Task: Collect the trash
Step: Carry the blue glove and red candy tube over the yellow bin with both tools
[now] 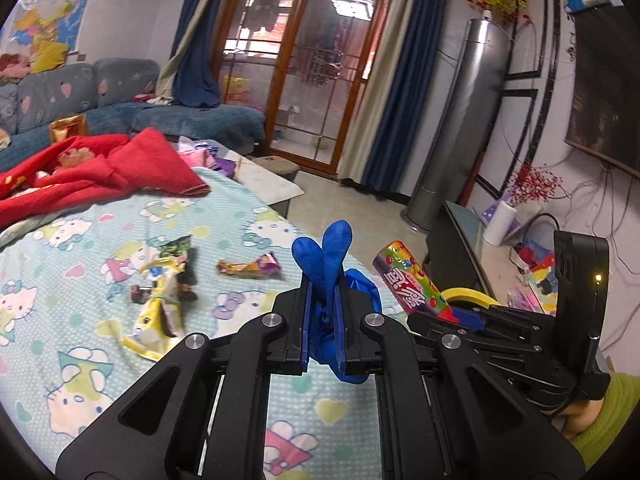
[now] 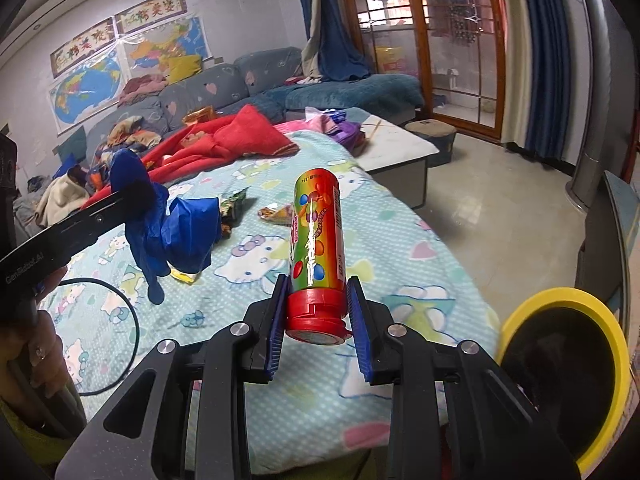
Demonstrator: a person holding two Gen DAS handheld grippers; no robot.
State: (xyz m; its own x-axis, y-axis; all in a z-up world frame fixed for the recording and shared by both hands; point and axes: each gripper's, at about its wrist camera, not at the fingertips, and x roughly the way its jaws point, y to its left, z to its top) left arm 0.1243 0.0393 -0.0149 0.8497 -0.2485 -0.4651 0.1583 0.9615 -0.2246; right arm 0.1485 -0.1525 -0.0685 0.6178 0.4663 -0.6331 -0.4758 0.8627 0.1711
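Left gripper point(image 1: 323, 322): sitting at the lower centre of the left wrist view, its jaws pressed nearly together and pinching a blue glove point(image 1: 328, 264).
Blue glove: sticking up past the fingertips as two rounded lobes, with the rest bunching and hanging down below the pads; in the right wrist view it is dangling at the middle left, crumpled, with one finger pointing down.
Right gripper point(image 2: 318, 316): sitting at the lower centre of its own view, jaws partly apart and clamping a candy tube point(image 2: 316, 240) by its red cap end.
Candy tube: pointing away from the gripper, out over the bed, with a green body printed with coloured sweets and a red cap nearest the camera.
Writing: large white characters are running along the tube in the left wrist view, but I cannot read them surely; "GenRobot.AI" is showing on the black arm at the left edge of the right wrist view.
Wrappers point(image 1: 160, 300): lying on the bed point(image 1: 80, 320) left of the left gripper, crumpled yellow and dark, with a smaller wrapper point(image 1: 250, 267) just beyond.
Bin point(image 2: 568, 364): showing at the lower right of the right wrist view, black with a yellow rim.
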